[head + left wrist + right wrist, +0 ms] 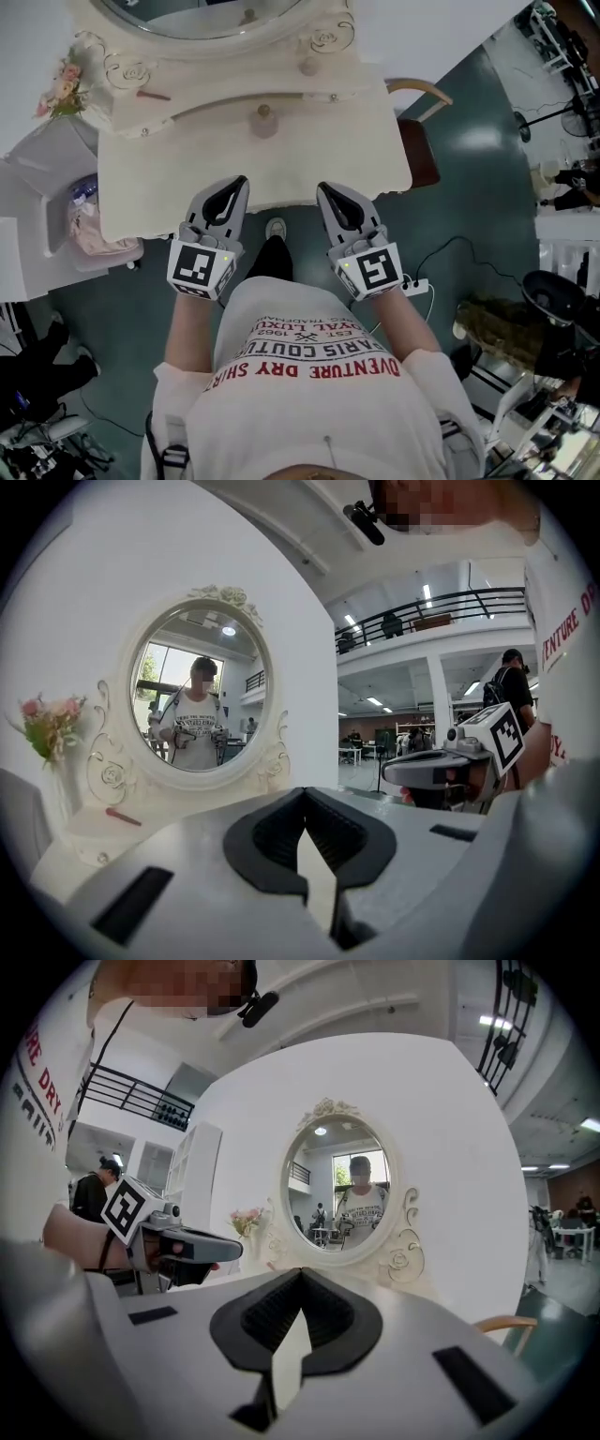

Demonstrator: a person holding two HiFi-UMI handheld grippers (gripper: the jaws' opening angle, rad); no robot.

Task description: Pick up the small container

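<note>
A small pinkish container (264, 120) with a knob lid stands near the middle of the cream vanity table (187, 169). A second small knobbed piece (307, 66) sits on the raised shelf under the mirror (202, 14). My left gripper (236, 186) and right gripper (326, 190) hang side by side over the table's front edge, short of the container. Both are shut with nothing in them. In the left gripper view the jaws (305, 832) point at the mirror (202, 700); the right gripper view's jaws (298, 1321) do the same. The container is hidden in both gripper views.
A red stick (153, 94) and pink flowers (61, 89) lie at the table's left. A wooden chair (417, 141) stands to the right of the table, a white bin (84, 220) to its left. A power strip (412, 284) lies on the floor.
</note>
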